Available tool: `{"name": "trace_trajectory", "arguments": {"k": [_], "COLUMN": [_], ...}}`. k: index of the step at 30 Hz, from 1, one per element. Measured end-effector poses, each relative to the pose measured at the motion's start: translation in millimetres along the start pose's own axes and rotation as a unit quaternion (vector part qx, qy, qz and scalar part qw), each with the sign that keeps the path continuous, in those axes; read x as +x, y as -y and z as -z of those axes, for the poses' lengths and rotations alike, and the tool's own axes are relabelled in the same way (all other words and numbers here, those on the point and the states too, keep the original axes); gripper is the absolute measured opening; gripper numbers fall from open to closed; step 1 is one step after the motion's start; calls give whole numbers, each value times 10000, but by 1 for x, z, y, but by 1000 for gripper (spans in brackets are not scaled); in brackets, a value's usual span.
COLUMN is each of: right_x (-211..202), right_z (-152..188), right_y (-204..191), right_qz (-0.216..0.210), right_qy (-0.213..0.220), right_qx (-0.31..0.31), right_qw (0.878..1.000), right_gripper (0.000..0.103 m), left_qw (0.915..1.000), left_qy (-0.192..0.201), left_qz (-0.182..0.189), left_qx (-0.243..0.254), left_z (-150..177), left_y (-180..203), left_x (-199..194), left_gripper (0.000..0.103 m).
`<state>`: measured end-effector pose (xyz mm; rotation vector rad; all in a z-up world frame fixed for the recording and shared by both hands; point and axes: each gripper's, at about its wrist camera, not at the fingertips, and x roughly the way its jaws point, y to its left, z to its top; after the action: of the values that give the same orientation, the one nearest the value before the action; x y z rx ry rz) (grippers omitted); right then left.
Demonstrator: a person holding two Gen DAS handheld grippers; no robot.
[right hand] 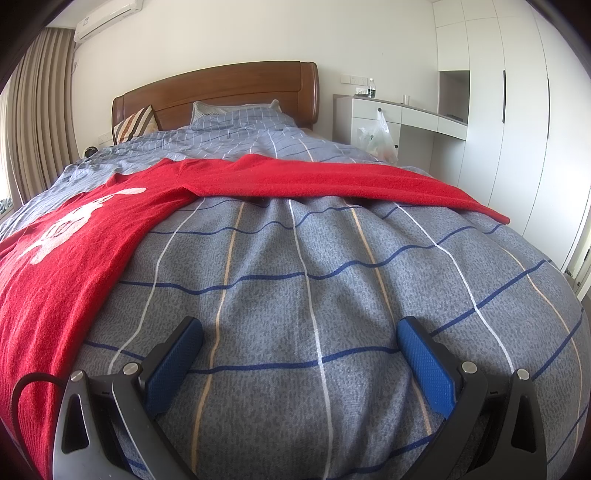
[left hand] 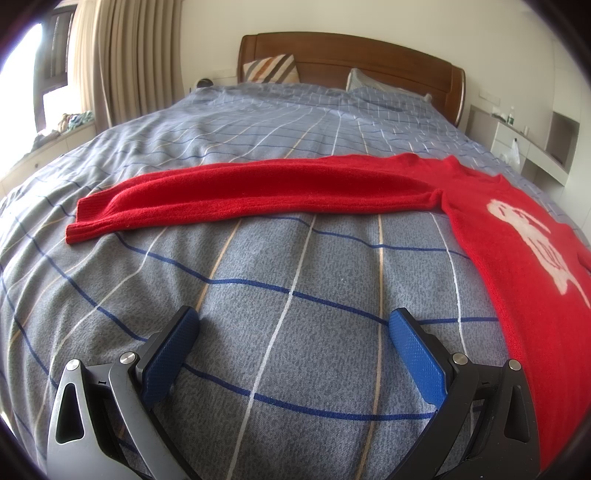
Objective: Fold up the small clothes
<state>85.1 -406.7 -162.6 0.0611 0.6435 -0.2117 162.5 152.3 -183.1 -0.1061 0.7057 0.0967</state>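
Bed [left hand: 258, 122] under me, grey checked cover [right hand: 332, 295] a bit rumpled. Red sweater [left hand: 517, 258] lies flat on it, both sleeves spread straight out sideways, white motif facing up. Striped cushion [left hand: 273, 68] and pillow [right hand: 236, 109] against the wooden headboard [right hand: 221, 85].

No legible text, label, brand, or number appears in either view. The red sweater [left hand: 509, 229] [right hand: 85, 229] carries a white knitted motif [left hand: 532, 243] [right hand: 74, 225]; it is a figure, not lettering. The wall-mounted air conditioner [right hand: 107, 20] shows markings too small to read.
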Motion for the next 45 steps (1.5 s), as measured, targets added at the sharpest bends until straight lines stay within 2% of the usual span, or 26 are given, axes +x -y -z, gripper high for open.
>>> {"name": "trace_trajectory", "arguments": {"k": [19, 22, 25, 27, 29, 30, 32, 33, 34, 36, 37, 39, 41, 43, 44, 45], "right_x": [0, -4, -16, -31, -37, -34, -13, 1, 16, 46, 56, 70, 80, 92, 98, 98], "right_z": [0, -7, -26, -48, -75, -85, -94, -94, -90, -83, -81, -83, -90, -99, -104, -113], "right_y": [0, 1, 6, 20, 48, 66, 107, 126, 144, 172, 183, 197, 204, 205, 205, 200], "right_qz": [-5, -49, -354, -790, -1239, -1493, -1839, -1821, -1724, -1542, -1474, -1402, -1299, -1113, -947, -767], "right_qy": [-8, -227, -662, -634, -536, -519, -618, -683, -745, -871, -852, -695, -580, -702, -842, -920], "right_qx": [-2, -12, 112, 546, 1381, 1907, 2999, 3497, 3919, 4594, 4857, 5171, 5295, 5258, 5147, 4969], "right_qw": [10000, 9997, 9971, 9934, 9812, 9688, 9340, 9164, 9007, 8704, 8574, 8415, 8363, 8403, 8480, 8595], "right_gripper": [103, 103, 103, 102, 102, 102, 102, 101, 98, 82, 81, 74, 70, 30, 6, 6], "left_qw": [10000, 9999, 9995, 9990, 9986, 9982, 9972, 9964, 9955, 9942, 9941, 9948, 9954, 9957, 9955, 9953], "left_qy": [-22, -92, -284, -399, -457, -463, -433, -398, -361, -314, -301, -295, -318, -372, -403, -422], "left_qz": [-33, -41, 11, 82, 258, 370, 541, 614, 679, 748, 747, 697, 652, 584, 551, 512], "left_qx": [24, 34, 137, 189, 91, -7, -275, -417, -545, -699, -724, -687, -624, -623, -653, -702], "left_z": [1, -2, -6, -7, -9, -10, -12, -14, -15, -16, -16, -14, -9, -2, 2, 5], "left_y": [1, 1, 0, -1, -5, -8, -14, -17, -21, -25, -27, -30, -33, -36, -39, -43], "left_x": [0, -2, -7, -15, -26, -32, -46, -53, -60, -73, -79, -89, -97, -103, -106, -108], "left_gripper": [102, 102, 102, 102, 102, 102, 102, 102, 102, 102, 102, 102, 102, 102, 102, 102]}}
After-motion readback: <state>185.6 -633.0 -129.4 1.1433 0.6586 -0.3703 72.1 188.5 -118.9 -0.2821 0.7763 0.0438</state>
